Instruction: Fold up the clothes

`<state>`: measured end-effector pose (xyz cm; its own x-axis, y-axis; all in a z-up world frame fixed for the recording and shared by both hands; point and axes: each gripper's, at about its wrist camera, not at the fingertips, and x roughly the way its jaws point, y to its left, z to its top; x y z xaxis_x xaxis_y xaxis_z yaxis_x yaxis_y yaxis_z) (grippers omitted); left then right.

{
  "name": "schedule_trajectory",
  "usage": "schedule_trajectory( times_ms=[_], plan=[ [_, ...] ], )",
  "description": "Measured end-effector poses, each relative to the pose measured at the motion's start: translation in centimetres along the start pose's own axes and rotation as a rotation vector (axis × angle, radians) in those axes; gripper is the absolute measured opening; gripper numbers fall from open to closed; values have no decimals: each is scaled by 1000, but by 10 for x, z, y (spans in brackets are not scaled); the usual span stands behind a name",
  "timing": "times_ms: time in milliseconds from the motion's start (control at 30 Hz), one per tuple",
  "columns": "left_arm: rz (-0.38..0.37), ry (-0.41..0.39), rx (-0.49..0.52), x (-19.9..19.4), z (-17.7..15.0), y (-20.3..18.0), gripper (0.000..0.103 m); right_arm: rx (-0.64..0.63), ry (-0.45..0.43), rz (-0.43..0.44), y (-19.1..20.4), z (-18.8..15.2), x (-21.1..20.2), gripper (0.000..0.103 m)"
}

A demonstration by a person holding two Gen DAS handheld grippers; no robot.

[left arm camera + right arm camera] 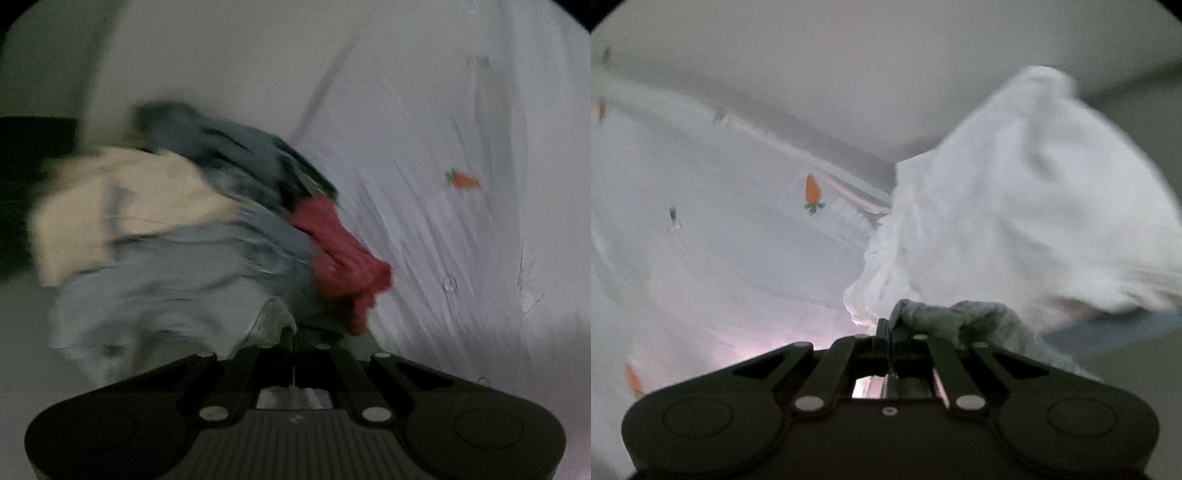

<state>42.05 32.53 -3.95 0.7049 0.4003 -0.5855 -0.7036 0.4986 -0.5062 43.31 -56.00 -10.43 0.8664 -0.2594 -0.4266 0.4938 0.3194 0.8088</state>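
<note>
- The left gripper (291, 338) has its fingers pressed together on a pale grey fabric edge (271, 319).
- The right gripper (888, 328) is clamped on a grey-green cloth fold (945, 317).
- A blurred heap of cream, blue-grey and red clothes (192, 229) lies ahead on a white carrot-print sheet (738, 221); a white garment (1015, 206) hangs at right.

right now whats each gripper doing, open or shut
left gripper: shut on pale grey cloth.
right gripper: shut on grey-green cloth, beside the white garment.
</note>
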Motion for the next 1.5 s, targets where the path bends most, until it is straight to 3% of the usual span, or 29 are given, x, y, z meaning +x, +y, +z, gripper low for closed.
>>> schedule_trajectory(
  times_ms=[133,233,267,300,333,400,600,700,900,1033,1067,1167,1367,1500],
  plan=[
    [-13,57,88,93,-16,-56,0,-135,13,-83,28,-13,66,2],
    [29,135,205,155,-36,-89,7,-310,57,-183,45,-29,103,13],
    [27,142,242,166,-43,-96,11,-362,60,-191,51,-36,107,27],
    [24,149,278,175,-50,-102,22,-414,62,-193,57,-43,110,48],
    [20,155,311,179,-55,-106,35,-469,63,-176,63,-50,109,56],
    [14,149,380,176,-70,-113,46,-577,73,-181,74,-66,105,73],
    [28,191,590,137,-119,-108,70,-852,132,-216,85,-111,79,100],
    [53,227,715,111,-146,-101,74,-987,128,-219,79,-140,54,102],
    [-17,361,820,59,-198,-80,89,-1313,139,-250,51,-211,-2,103],
    [14,443,898,49,-235,-66,93,-1494,130,-261,25,-251,-40,103],
    [15,412,878,46,-237,-62,95,-1529,124,-259,18,-259,-48,103],
    [40,426,794,49,-235,-52,103,-1588,128,-256,-2,-278,-69,103],
    [-4,449,824,59,-227,-49,103,-1683,125,-241,-27,-307,-88,103],
    [-11,460,844,61,-225,-51,103,-1713,115,-236,-17,-316,-82,103]
  ],
)
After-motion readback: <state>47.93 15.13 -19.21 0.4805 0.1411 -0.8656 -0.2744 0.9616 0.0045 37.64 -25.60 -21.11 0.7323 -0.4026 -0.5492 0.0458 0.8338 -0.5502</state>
